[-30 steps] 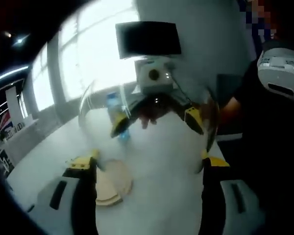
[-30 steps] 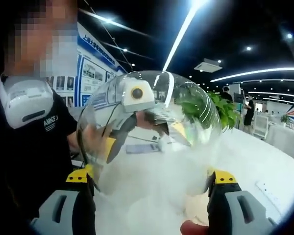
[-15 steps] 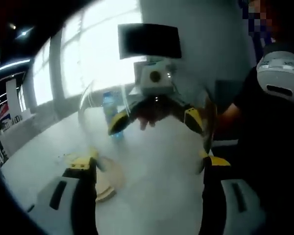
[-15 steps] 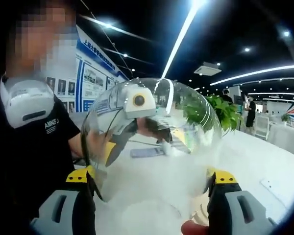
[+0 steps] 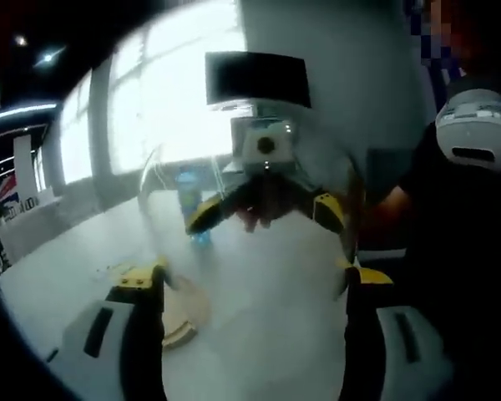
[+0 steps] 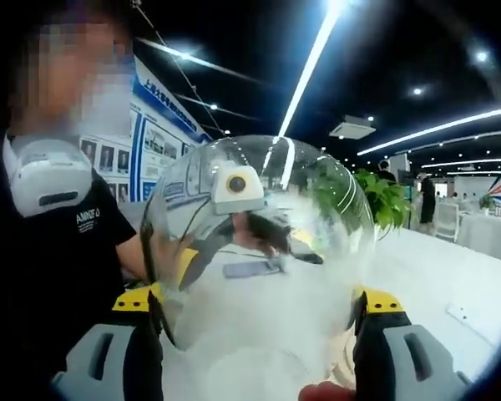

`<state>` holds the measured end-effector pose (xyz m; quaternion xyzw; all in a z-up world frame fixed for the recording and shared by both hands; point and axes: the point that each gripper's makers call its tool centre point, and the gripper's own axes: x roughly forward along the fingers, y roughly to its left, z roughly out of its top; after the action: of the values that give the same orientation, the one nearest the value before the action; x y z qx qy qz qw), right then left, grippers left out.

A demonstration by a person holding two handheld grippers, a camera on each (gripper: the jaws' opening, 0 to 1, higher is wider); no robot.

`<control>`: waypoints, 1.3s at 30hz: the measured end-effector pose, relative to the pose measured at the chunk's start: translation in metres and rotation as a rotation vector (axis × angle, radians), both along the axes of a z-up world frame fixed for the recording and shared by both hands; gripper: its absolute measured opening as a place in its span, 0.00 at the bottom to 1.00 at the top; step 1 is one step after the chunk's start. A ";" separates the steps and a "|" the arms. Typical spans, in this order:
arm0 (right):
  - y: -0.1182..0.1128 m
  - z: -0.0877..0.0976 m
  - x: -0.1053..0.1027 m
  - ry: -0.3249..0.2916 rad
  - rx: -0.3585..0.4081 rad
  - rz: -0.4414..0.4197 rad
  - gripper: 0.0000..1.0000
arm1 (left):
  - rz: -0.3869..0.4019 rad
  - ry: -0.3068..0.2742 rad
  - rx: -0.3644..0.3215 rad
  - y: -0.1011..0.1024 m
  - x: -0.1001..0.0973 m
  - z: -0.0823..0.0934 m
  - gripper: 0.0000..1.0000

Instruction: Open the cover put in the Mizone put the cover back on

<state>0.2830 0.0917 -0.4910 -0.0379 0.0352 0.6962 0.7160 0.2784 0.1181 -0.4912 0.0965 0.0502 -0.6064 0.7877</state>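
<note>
Blurring Mizone bottle behind clear cover

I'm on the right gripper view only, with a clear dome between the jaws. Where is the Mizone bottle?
Observer: In the left gripper view the blue Mizone bottle stands upright on the white table, seen through the clear cover.
Operator: And is there a base for the cover?
Observer: Yes, a round wooden base lies flat on the table, low and left in that view.
Operator: Is the bottle on it?
Observer: No, the base is bare. The bottle stands apart from it, farther back.
</note>
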 end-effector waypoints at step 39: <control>-0.044 -0.033 -0.016 -0.001 0.062 -0.339 0.60 | 0.306 0.049 -0.149 0.043 -0.019 -0.019 0.49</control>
<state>0.2667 0.0481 -0.5237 -0.0096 0.0192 0.5662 0.8240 0.2589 0.1616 -0.5099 0.0143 0.0382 -0.4836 0.8743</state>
